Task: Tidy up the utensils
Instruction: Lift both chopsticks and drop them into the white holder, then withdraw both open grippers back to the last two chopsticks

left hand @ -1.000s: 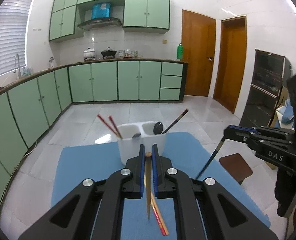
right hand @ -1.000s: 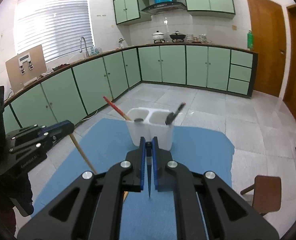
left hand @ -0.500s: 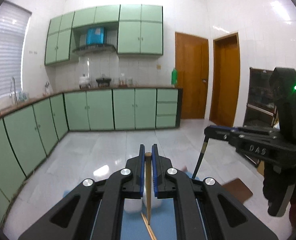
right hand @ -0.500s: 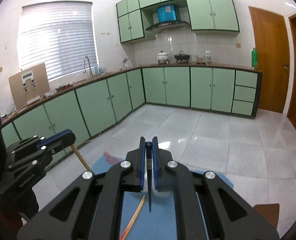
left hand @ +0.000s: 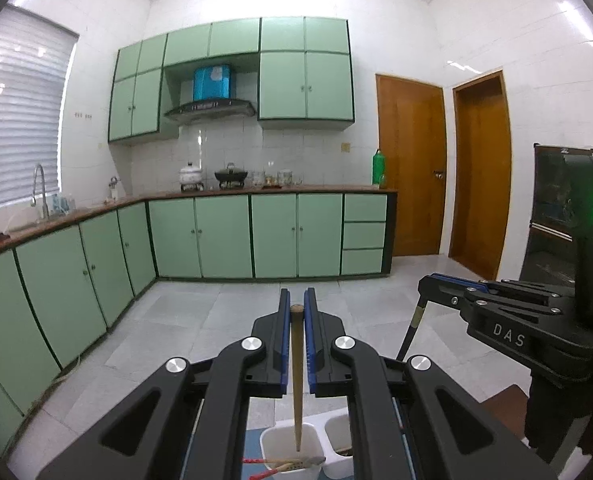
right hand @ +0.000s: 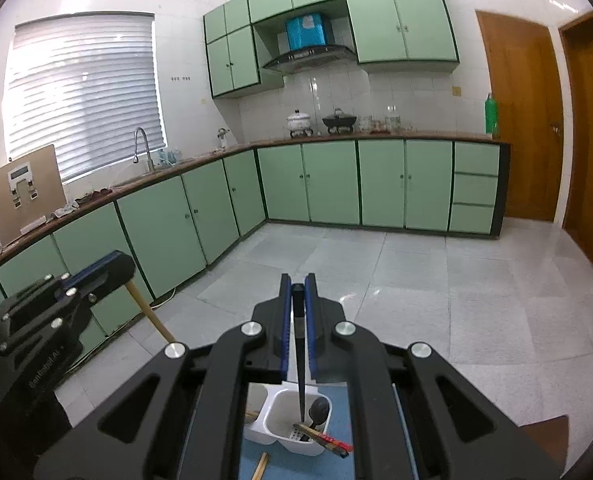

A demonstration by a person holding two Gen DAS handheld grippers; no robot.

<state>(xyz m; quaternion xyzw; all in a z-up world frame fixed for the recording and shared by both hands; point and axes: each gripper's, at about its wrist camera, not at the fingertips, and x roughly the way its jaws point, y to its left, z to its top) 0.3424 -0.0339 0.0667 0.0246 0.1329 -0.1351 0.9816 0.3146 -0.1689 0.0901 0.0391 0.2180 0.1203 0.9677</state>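
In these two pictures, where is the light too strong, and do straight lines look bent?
Left wrist view: the ceiling above the upper cabinets is overexposed, and the doors bow near the edge. Right wrist view: the window blinds glare white, the counter curves from fisheye distortion, and the floor shows soft reflections.

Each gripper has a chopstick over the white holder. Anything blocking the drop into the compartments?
Nothing visible blocks either. The wooden chopstick hangs over the holder's open compartment; the red chopsticks there lie low. The black chopstick points into a compartment beside a spoon, clear of it.
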